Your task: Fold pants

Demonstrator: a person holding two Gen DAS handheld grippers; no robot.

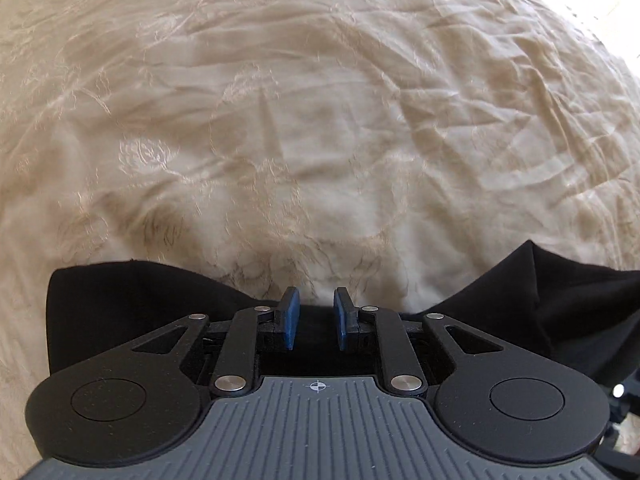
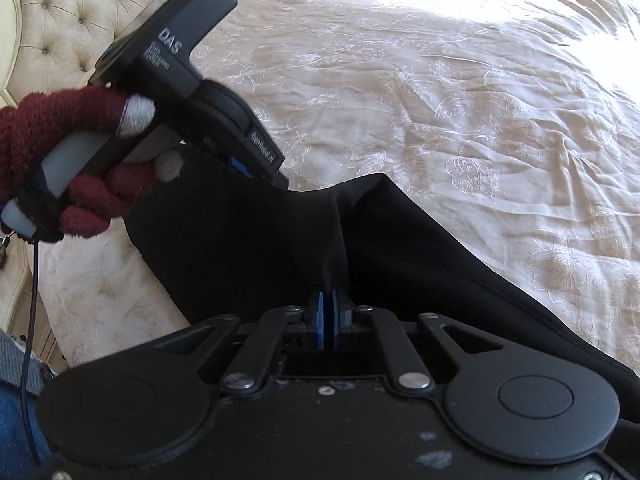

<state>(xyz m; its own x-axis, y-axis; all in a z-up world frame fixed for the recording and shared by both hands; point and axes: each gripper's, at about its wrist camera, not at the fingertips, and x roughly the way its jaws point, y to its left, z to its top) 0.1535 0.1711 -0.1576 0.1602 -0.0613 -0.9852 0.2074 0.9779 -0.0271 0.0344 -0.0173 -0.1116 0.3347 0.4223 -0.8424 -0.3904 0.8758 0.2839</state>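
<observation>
The black pants [image 2: 400,260] lie on a cream embroidered bedspread [image 2: 440,100]. My right gripper [image 2: 329,296] is shut on a ridge of the cloth, which rises from its blue pads. A hand in a dark red glove [image 2: 60,128] holds my left gripper [image 2: 276,176] pointing down onto the pants' far end. In the left wrist view the left gripper [image 1: 316,296] has black pants cloth [image 1: 120,304] bunched between the lower part of its pads. The cloth spreads to both sides, and the pad tips stand a little apart above it.
The bedspread [image 1: 320,120] is wrinkled and stretches far ahead and to the right. A tufted cream headboard [image 2: 60,20] stands at the upper left. A thin black cable [image 2: 30,320] hangs from the gloved hand beside a leg in blue jeans [image 2: 16,400].
</observation>
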